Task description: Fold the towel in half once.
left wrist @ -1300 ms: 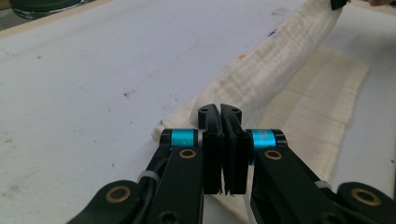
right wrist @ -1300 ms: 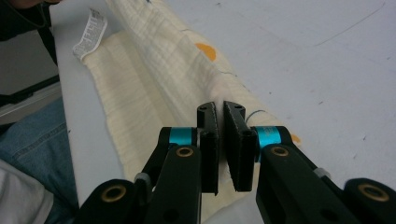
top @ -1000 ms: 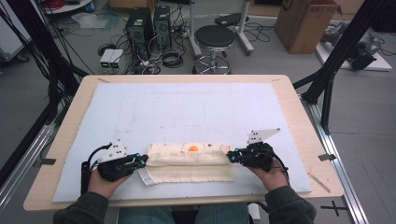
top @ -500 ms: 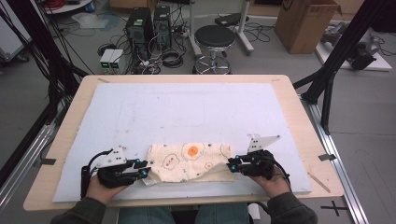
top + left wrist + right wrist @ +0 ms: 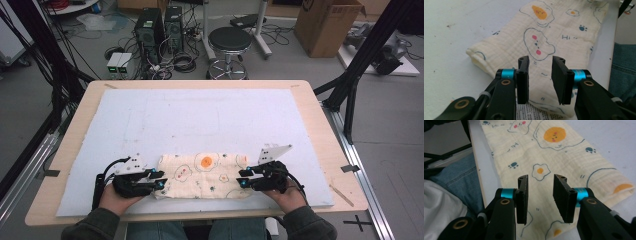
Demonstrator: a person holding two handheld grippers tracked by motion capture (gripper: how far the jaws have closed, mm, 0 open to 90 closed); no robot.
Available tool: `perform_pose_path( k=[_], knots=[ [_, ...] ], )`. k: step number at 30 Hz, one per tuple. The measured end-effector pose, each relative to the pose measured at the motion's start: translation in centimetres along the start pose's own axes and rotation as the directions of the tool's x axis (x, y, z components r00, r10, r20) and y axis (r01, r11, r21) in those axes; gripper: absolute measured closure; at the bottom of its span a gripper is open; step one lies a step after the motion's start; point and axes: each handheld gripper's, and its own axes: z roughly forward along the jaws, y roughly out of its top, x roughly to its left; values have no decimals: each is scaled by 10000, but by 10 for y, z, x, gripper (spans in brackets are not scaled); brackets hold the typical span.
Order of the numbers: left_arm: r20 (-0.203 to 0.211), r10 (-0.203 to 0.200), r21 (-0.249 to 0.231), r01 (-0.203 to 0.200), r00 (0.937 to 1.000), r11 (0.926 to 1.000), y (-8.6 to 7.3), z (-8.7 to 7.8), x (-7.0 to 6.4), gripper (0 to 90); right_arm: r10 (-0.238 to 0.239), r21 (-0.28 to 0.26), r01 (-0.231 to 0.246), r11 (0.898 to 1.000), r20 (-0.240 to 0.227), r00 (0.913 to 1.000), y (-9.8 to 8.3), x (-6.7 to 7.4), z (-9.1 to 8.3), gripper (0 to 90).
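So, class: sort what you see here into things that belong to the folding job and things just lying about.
Belongs to the job:
- folded cloth with egg prints
- left gripper, open, at one end of it
- right gripper, open, at the other end
- white mat under the cloth

Just lying about:
- stool
- cardboard box
- computer towers
- floor cables

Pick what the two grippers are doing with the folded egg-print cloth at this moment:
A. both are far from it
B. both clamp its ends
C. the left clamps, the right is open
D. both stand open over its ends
D: the left gripper and right gripper each show a clear gap between the pads, having just been opening, above the cloth.
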Motion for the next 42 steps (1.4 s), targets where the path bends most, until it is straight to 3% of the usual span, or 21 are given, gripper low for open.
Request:
perform_pose_path(
  k=[4, 9, 12, 16, 21, 26, 31, 38, 42],
  knots=[
    [-386, -399, -365, 385, 9985, 9986, 0, -4, 8, 645, -79, 188, 67, 9998, 638, 9979, 1, -7, -4, 644],
    [-1007, -835, -615, 775, 9914, 9951, 6, -1, 27, 616, 264, 71, -277, 9996, 1481, 9886, 7, -30, -8, 612],
    [-1074, -940, -609, 878, 9898, 9943, 10, 5, 35, 603, 384, 187, -426, 9989, 1834, 9823, 14, -45, -6, 602],
    [-1037, -742, -101, 736, 9918, 9972, 16, 18, 44, 565, 308, 266, -363, 9990, 1819, 9828, 22, -54, -1, 577],
    [-1245, -724, 259, 762, 9896, 9968, 23, 32, 54, 545, -68, 953, -107, 9954, 1817, 9833, 26, -62, 15, 616],
    [-1416, -822, 761, 937, 9865, 9927, 18, 40, 62, 660, -408, 1512, 115, 9884, 1922, 9805, 25, -65, 22, 763],
    [-1717, -620, 778, 762, 9832, 9941, 18, 39, 61, 859, -393, 1510, 124, 9885, 1763, 9836, 25, -66, 21, 856],
    [-1714, -594, 228, 643, 9834, 9977, 21, 29, 58, 885, -195, 864, 51, 9962, 1669, 9858, 29, -62, 9, 858],
    [-1909, -802, 31, 823, 9783, 9966, 21, 28, 61, 886, -34, 621, -83, 9980, 1846, 9828, 35, -64, 4, 858]
  ],
)
